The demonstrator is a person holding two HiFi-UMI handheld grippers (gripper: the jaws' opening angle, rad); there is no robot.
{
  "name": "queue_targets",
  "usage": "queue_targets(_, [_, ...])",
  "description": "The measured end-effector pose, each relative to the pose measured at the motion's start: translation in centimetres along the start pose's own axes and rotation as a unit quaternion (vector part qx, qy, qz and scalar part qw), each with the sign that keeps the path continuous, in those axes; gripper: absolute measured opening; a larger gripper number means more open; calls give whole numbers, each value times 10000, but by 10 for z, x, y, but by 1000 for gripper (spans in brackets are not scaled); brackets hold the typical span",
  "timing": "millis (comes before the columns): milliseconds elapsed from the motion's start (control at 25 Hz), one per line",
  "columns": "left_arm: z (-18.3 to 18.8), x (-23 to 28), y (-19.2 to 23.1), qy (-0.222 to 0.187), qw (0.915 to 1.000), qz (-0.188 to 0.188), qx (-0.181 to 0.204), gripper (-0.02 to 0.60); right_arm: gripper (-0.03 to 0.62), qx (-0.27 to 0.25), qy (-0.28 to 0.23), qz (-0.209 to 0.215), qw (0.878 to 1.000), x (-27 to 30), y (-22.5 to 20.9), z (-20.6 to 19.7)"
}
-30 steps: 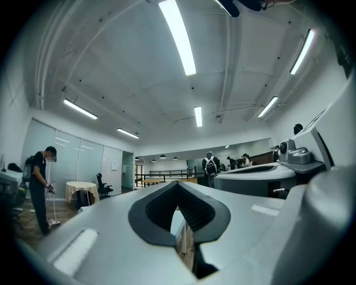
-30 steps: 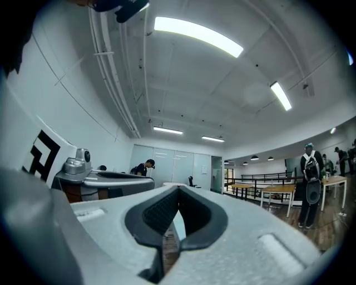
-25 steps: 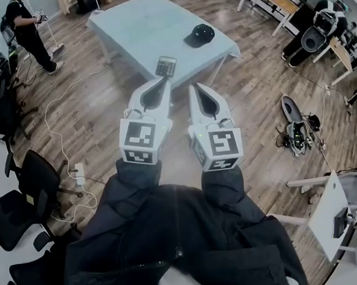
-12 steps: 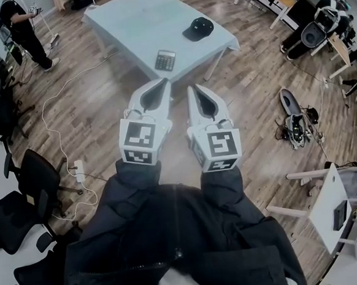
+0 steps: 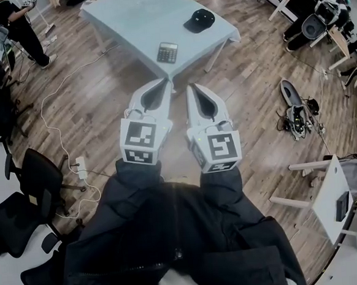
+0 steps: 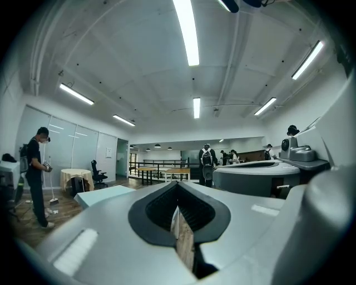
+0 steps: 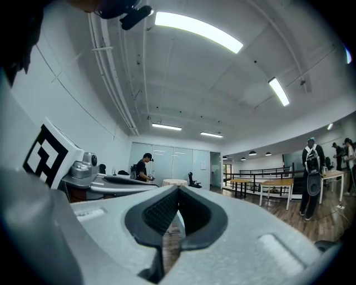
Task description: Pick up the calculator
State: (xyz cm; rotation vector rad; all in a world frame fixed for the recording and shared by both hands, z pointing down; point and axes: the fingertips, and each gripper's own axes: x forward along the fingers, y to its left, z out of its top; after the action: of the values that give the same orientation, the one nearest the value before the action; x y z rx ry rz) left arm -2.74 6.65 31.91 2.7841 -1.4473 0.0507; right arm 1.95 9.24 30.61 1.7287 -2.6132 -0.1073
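While both arms extend side by side, the left tool [image 5: 165, 81] and right tool [image 5: 190, 88], jaws together, face the calculator [image 5: 167, 52].

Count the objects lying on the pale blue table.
2: a dark rectangular calculator near the front edge of the pale blue table, and a black baseball cap by its right corner. Its far corner runs out of frame.

A pale blue rectangular table [image 5: 138, 19] is carrying a dark grey calculator [image 5: 167, 52] near its edge and a black cap [image 5: 199, 21].
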Motion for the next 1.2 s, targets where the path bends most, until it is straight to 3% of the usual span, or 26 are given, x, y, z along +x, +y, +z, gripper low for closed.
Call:
queue_targets(800, [-30,-4,32,152,9996,-148,-205,-3,-2,-377,187,-272,9987,19,18,-27])
queue_targets(1200, [-43,53,57,261,9995,17,-198,-3,0,-205,274,-134,9993,65,-27,-55])
